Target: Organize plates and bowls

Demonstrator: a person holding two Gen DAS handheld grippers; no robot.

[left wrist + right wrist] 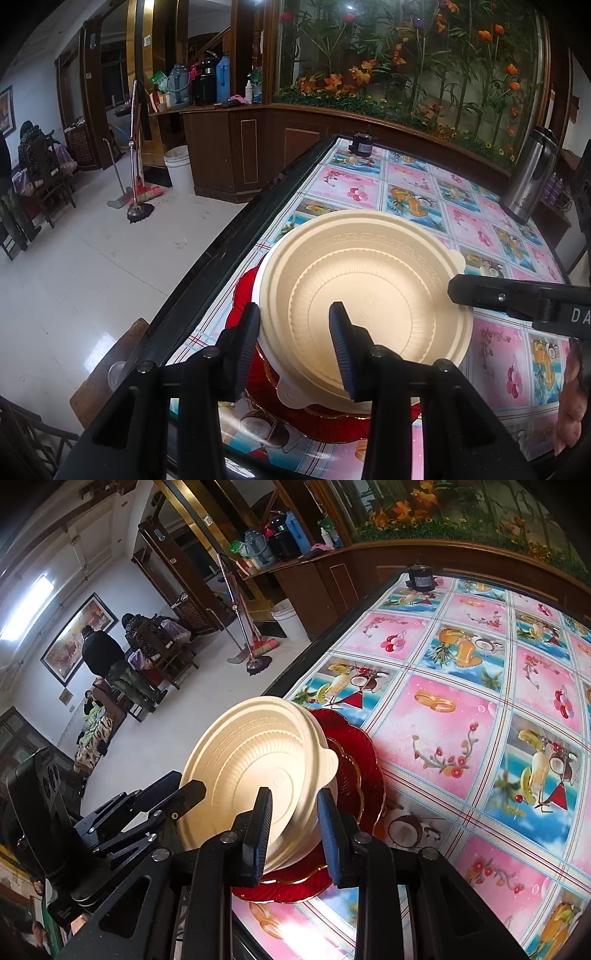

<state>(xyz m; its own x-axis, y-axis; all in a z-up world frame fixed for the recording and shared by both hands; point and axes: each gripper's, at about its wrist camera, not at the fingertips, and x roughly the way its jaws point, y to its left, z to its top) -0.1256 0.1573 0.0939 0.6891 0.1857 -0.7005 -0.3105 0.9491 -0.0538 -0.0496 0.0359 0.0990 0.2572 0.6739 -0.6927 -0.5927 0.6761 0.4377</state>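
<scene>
Bowl [365, 295]: thin, light, flexible plastic; you take it by the rim.
Plate [354, 775]: red, probably glass, so fragile.
Left gripper [295, 343]: straddles near rim, not clamped.
Right gripper [293, 830]: straddles opposite rim, gapped.

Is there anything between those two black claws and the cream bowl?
Nothing visible. The left gripper and the right gripper each have fingers straddling the rim of the cream bowl, which sits on a red plate.
</scene>
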